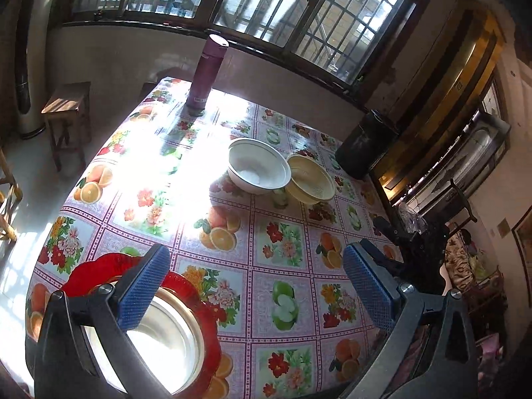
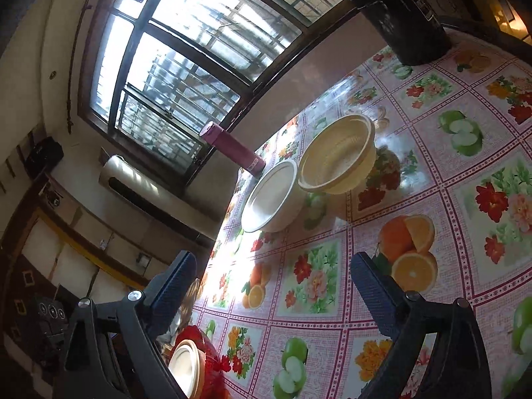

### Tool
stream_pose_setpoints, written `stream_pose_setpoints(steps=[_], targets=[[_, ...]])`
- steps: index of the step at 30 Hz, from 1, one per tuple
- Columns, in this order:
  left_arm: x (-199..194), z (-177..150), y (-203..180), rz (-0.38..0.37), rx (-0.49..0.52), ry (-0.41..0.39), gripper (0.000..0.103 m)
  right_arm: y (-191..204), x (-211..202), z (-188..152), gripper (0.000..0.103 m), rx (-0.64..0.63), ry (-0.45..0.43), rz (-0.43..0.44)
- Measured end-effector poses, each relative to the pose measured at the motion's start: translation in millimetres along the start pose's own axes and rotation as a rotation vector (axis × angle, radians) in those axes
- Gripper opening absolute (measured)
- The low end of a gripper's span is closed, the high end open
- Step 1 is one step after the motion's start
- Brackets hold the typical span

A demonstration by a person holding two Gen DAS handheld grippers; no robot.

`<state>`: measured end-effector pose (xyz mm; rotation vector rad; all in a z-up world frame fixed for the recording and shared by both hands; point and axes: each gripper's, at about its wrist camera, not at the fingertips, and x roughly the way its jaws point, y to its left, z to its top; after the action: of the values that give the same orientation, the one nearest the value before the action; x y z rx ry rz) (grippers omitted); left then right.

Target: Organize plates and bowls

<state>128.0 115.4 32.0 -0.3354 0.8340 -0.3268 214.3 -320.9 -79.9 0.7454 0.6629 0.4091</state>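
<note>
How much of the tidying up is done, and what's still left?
Done: a pale plate sits stacked on the red plate. In hand: nothing; the left tool and right tool are both open and empty. Left: the white bowl and yellow bowl stand side by side on the table, not yet nested.

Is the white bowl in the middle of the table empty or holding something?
Empty, as far as shown: the white bowl stands upright beside the yellow bowl, its inside plain white, though glare washes out the bottom.
</note>
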Motion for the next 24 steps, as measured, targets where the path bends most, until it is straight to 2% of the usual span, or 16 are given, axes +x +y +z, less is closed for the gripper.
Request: stream_pose_setpoints(steps=[5,9,14,17,19,24], targets=[[26.1,40.0,-14.6,0.02,0.013,0.051,0.103,-26.4,8.3,38.8,0.096,0.119,-0.048,0.059],[54.4,65.0,-24.0,0.056,0.038,0.075,0.103,-24.5,30.7,58.1,0.096,0.171,-0.04,0.145],[90.6,78.8,-32.6,0.108,0.079,0.105,0.103,-13.9,55.5,71.0,0.098,0.201,-0.048,0.24],[117.2,79.6,-28.9,0.104,0.042,0.154,0.103,-4.7,67.9,78.4,0.099,0.178,-0.028,0.28],[132.9,77.7,-32.7,0.105,0.037,0.172,0.103,-7.0,73.5,81.7,0.099,0.169,-0.025,0.261],[174.8,70.7,-46.4,0.042,-0.001,0.244,0.103,-43.4,64.9,100.9,0.099,0.162,-0.063,0.087]])
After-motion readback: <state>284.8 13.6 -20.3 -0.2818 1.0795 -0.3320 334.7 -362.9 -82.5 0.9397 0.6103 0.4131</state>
